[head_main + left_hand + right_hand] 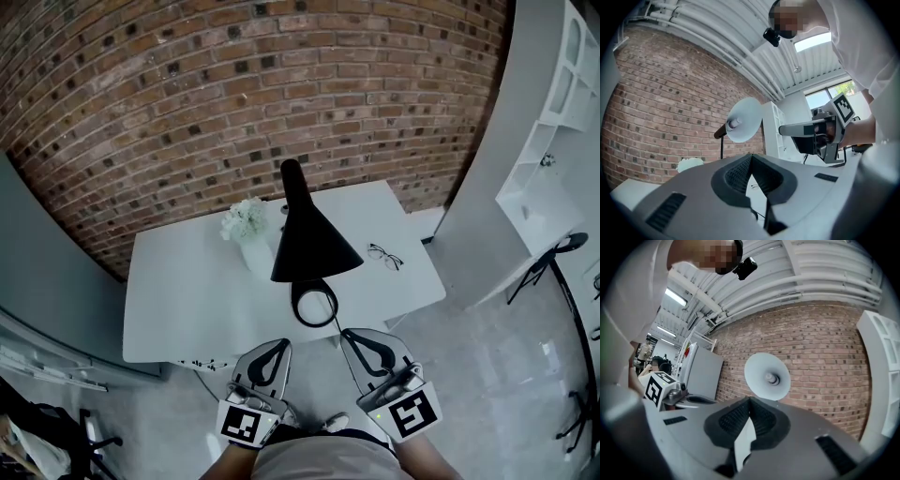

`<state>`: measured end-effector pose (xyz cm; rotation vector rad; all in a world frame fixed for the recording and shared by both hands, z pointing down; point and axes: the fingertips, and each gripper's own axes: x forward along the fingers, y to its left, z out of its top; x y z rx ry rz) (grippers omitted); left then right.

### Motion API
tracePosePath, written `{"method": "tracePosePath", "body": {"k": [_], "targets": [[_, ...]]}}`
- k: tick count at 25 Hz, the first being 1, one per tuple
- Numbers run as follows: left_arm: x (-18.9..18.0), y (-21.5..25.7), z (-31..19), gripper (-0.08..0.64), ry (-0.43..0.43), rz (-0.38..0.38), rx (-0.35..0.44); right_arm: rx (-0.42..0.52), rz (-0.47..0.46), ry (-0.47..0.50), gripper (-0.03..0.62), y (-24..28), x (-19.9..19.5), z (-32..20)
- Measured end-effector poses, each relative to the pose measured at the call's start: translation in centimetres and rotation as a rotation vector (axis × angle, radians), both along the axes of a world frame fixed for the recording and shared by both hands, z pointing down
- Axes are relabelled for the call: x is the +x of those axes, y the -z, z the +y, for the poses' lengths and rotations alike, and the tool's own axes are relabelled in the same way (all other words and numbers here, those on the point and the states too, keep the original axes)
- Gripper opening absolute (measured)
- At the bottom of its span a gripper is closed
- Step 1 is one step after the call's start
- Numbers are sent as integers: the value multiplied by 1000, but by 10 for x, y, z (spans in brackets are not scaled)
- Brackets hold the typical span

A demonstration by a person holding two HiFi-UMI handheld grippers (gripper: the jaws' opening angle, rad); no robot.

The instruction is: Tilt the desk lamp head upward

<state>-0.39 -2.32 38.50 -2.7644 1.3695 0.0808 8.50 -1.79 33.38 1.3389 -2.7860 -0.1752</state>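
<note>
A black desk lamp (314, 242) stands on the white table (187, 291), its cone shade facing down over a ring base (315, 304). From below, the shade's pale inside and bulb show in the left gripper view (744, 120) and the right gripper view (767, 376). My left gripper (279, 345) and right gripper (350, 335) hover side by side at the table's near edge, below the lamp and apart from it. Both point up at the shade. Each pair of jaws meets at the tips, left gripper (751, 156) and right gripper (750, 400), with nothing between.
White flowers (246, 219) in a vase stand left of the lamp, and eyeglasses (385, 255) lie to its right. A brick wall (234, 94) backs the table. White shelving (553, 141) and a black chair (548, 264) stand at the right.
</note>
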Motion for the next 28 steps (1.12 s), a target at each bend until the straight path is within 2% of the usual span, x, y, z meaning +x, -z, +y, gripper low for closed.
{"method": "tracePosePath", "body": {"k": [12,28], "targets": [[-24,-2,-14,6,-37,9,3,0,12,-16,15,1,-31,-8],[-30,-5,-18,6,-94,21,-8,-16,29,-61,15,-2,-41,-10]]}}
